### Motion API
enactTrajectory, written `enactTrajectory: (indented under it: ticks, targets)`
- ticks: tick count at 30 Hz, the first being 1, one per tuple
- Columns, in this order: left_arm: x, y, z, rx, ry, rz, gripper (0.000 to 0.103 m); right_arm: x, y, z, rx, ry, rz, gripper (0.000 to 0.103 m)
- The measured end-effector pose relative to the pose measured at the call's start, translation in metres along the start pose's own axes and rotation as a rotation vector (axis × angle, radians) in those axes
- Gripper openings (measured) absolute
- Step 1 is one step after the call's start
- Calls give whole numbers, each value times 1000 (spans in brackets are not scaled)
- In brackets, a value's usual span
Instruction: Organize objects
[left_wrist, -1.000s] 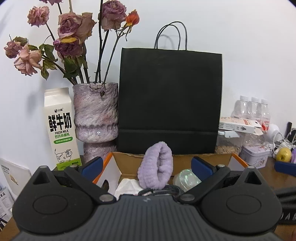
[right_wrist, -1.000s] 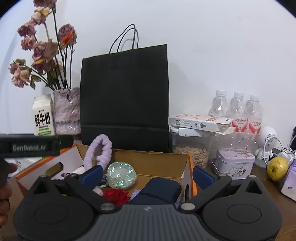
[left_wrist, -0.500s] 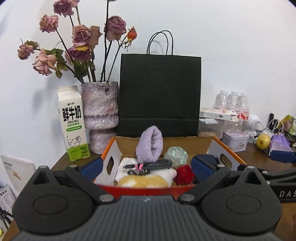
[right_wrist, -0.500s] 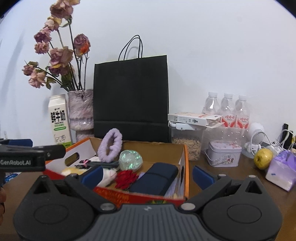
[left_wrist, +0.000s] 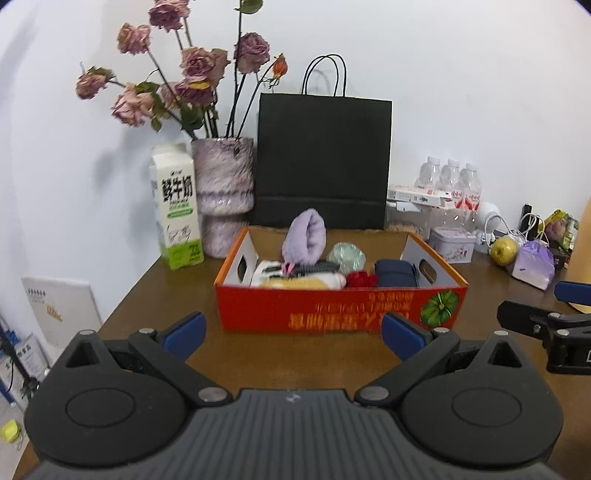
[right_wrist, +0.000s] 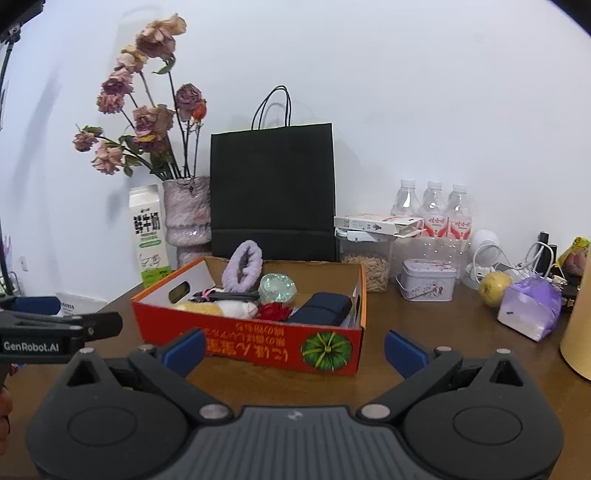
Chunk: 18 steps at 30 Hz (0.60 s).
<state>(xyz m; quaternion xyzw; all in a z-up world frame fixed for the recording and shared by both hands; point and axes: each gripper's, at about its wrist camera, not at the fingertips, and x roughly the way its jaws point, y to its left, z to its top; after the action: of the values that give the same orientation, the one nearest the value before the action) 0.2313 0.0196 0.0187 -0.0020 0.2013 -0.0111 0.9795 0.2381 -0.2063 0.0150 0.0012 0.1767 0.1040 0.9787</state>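
Note:
A red cardboard box (left_wrist: 332, 308) (right_wrist: 258, 341) sits on the brown table. Inside it lie a lilac fluffy hair band (left_wrist: 304, 236) (right_wrist: 243, 264), a pale green shiny ball (left_wrist: 346, 254) (right_wrist: 277, 288), a red flower (left_wrist: 360, 278) (right_wrist: 273, 312), a navy case (left_wrist: 395, 273) (right_wrist: 321, 314), a black comb (left_wrist: 314, 266) and a white-and-yellow plush (left_wrist: 299, 281) (right_wrist: 229, 308). My left gripper (left_wrist: 293, 332) is open and empty, back from the box's front wall. My right gripper (right_wrist: 294, 349) is also open and empty, in front of the box's right half.
Behind the box stand a black paper bag (left_wrist: 323, 162), a vase of dried roses (left_wrist: 223, 195) and a milk carton (left_wrist: 177, 206). At the right are water bottles (right_wrist: 434, 210), a tin (right_wrist: 428, 284), a pear (right_wrist: 495, 288) and a purple pack (right_wrist: 530, 312). A tan cylinder (right_wrist: 578, 332) stands at the far right.
Both grippers have pulled back from over the box toward the table's front, so the whole box and bare table in front of it now show. Both stay open and empty.

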Motion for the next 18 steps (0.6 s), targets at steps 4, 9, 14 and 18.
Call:
enactTrajectory:
  ticks: [4,9,14,18]
  targets:
    - [-21,1,-9,6,16,13,103,-22,4,-9,1,15,6,103]
    - [-43,2,-20,7,34,17,103,-42,9,-21,0,39,17,103]
    - [-60,3,-31,9,51,27,103,-56,12,-31,4,53,28,103]
    - [-69,3,-41,12,70,29,103,-63,13,-36,6,66,29,103]
